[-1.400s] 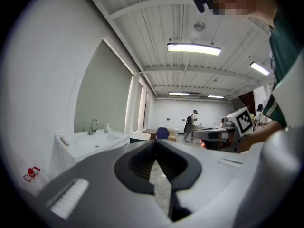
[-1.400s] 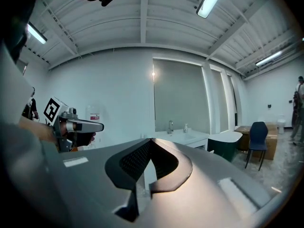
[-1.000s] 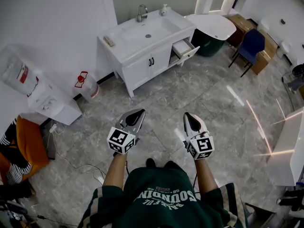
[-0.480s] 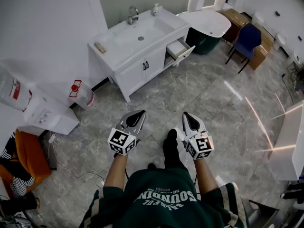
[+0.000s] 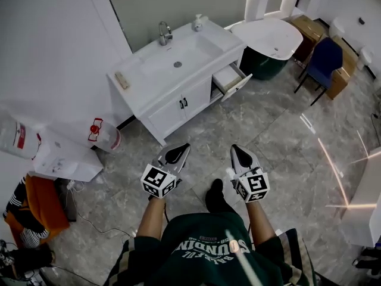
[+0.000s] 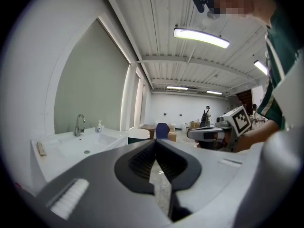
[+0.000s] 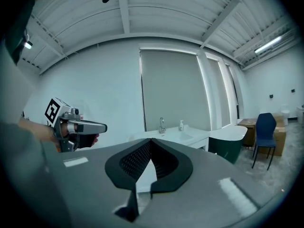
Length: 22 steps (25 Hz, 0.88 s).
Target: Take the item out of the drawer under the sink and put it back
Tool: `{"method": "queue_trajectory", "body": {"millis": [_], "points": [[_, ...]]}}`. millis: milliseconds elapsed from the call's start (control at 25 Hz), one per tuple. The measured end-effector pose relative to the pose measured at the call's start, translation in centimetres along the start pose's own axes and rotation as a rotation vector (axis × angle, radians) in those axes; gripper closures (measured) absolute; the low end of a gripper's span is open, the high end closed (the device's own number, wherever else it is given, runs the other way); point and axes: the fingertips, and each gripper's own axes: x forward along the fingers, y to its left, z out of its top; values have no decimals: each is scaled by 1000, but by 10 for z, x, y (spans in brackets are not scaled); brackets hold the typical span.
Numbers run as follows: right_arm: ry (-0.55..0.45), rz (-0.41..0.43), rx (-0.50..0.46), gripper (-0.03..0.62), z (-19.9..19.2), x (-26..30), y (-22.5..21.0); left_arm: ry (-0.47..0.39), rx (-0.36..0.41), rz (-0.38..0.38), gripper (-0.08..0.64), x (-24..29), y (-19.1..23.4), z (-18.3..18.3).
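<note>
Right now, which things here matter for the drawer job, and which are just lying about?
For the job: drawer, sink, left gripper, right gripper, both shut and empty.
Lying about: soap bottle, chair, round table, water jug.

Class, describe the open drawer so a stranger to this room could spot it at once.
Find the white vanity cabinet with a chrome tap against the grey-green wall. At its end nearest the round white table sits the white drawer. Unlike the two closed doors beside it, it stands pulled out.
</note>
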Motion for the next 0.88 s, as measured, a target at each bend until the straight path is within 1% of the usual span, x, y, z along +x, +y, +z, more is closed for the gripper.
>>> {"method": "queue_trajectory", "body": {"millis": [160,280,440,640,880], "points": [[-8,21,-23,591,19,40,-65,-3,-6,26,509,65,22,17],[-4,25,-22,591,24,64,-103,4,-12,33,511,104,34,23],[6,33,-11,591,26,89,-135,20,-21,39,509,144,50,26],[-1,37,-8,591,34,124,-167,18,-23,33,509,191,76,33],[-13,17,-25,591,47,182,-218,0,-30,14,509,262,121,41]]}}
